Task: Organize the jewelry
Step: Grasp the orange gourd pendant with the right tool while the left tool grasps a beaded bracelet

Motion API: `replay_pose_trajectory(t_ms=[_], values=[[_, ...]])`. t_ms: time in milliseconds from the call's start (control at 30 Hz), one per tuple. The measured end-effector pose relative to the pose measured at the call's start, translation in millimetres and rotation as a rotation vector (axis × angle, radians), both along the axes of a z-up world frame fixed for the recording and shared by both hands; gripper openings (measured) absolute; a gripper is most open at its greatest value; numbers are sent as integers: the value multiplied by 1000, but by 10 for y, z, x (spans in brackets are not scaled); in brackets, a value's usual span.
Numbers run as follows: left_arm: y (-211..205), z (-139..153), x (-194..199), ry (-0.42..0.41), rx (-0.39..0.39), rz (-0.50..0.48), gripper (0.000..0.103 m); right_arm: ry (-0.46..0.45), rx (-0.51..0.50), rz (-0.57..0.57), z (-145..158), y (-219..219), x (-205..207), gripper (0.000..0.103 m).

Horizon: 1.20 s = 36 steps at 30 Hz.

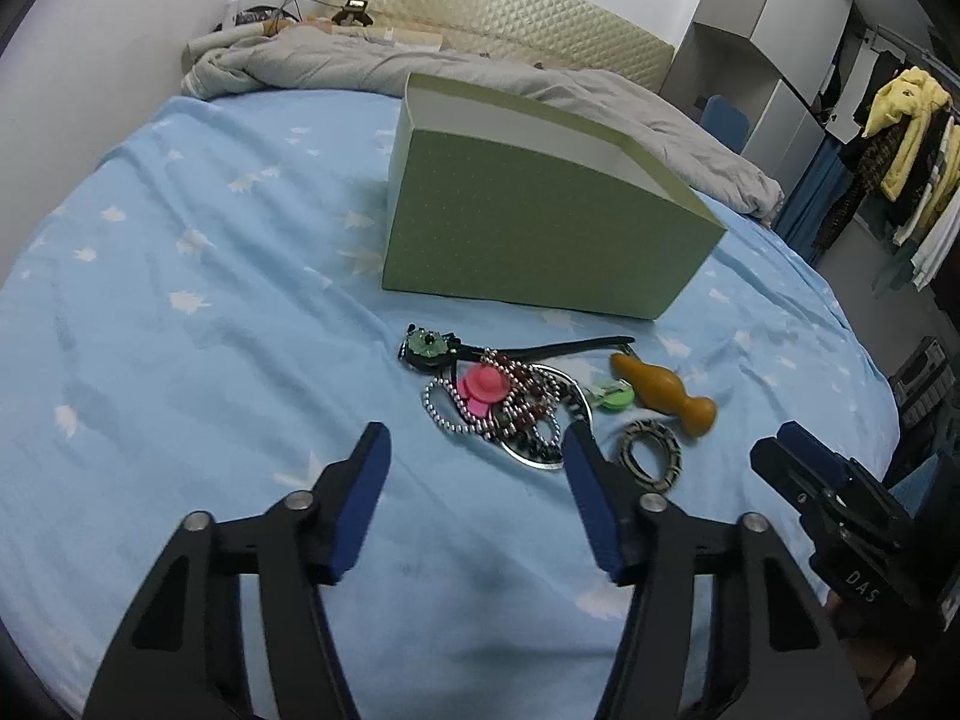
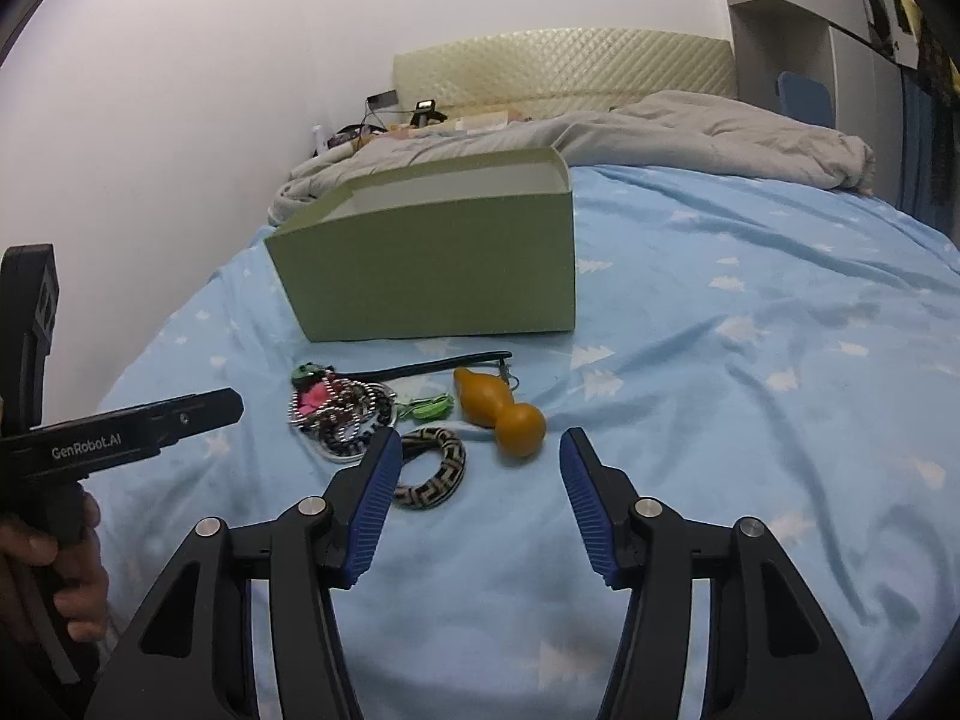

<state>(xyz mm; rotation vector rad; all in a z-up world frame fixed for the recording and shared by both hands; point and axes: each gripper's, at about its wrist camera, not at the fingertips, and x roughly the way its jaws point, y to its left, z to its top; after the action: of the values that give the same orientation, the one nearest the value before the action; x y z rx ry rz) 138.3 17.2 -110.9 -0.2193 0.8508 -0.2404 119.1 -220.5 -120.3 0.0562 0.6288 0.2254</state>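
Both tools stand wide open and hold nothing. Between the fingertips of the left gripper point(image 1: 477, 450) and just ahead lies the tangle: silver and dark-red bead necklaces point(image 1: 510, 414) looped over a pink flower clip point(image 1: 483, 384), with a thin metal hoop point(image 1: 540, 459) under them reaching almost to the right-hand finger. Just outside that finger sits the patterned bangle point(image 1: 653, 457).

The right gripper point(image 2: 480, 456) has that same patterned bangle point(image 2: 429, 468) beside its left fingertip, partly behind it, and the amber gourd pendant point(image 2: 501, 411) just ahead, nearer the gap's middle. Farther out lie a green clip point(image 2: 429, 407), a green-flowered black strap point(image 2: 420, 369), then the open green box point(image 2: 432, 276) on the blue bedsheet point(image 2: 750, 360), apparently the destination.

The likeliest trouble is the tangle: closing on one strand would probably drag the others and the flower clip along, and something could drop short of the box. The soft sheet may also bunch between the fingers on a low grasp. The gourd looks smooth and rounded, so it may squirt from a pinch on its bulb.
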Motion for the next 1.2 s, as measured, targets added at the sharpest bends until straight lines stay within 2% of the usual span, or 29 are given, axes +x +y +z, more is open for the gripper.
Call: replay_pose_trajectory(t_ms=[200, 400, 467, 533, 600, 633, 667, 733, 767, 933, 1200], values=[[-60, -173, 250, 26, -3, -36, 48, -14, -25, -24, -98, 10, 283, 56], [-120, -302, 368, 65, -2, -68, 35, 20, -31, -20, -193, 22, 456, 54], [-119, -344, 390, 75, -1, -76, 28, 32, -48, -13, -238, 42, 479, 47], [-108, -366, 390, 75, -5, -73, 25, 48, -48, -3, -286, 52, 497, 45], [-83, -369, 388, 72, -12, -68, 17, 62, -46, 5, -325, 64, 515, 36], [-70, -375, 392, 73, -18, -67, 17, 64, -52, 8, -335, 76, 523, 33], [-57, -378, 390, 72, -25, -65, 16, 65, -60, 9, -343, 87, 526, 26], [-40, -362, 379, 67, -29, -59, 10, 66, -74, 12, -339, 108, 525, 25], [-31, -352, 372, 64, -28, -55, 3, 60, -73, 12, -327, 109, 515, 25], [-24, -277, 340, 54, -48, -68, 3, 43, -76, 1, -256, 117, 489, 25], [-75, 20, 198, 18, -66, -95, 3, 22, -69, -12, -27, 151, 341, 25]])
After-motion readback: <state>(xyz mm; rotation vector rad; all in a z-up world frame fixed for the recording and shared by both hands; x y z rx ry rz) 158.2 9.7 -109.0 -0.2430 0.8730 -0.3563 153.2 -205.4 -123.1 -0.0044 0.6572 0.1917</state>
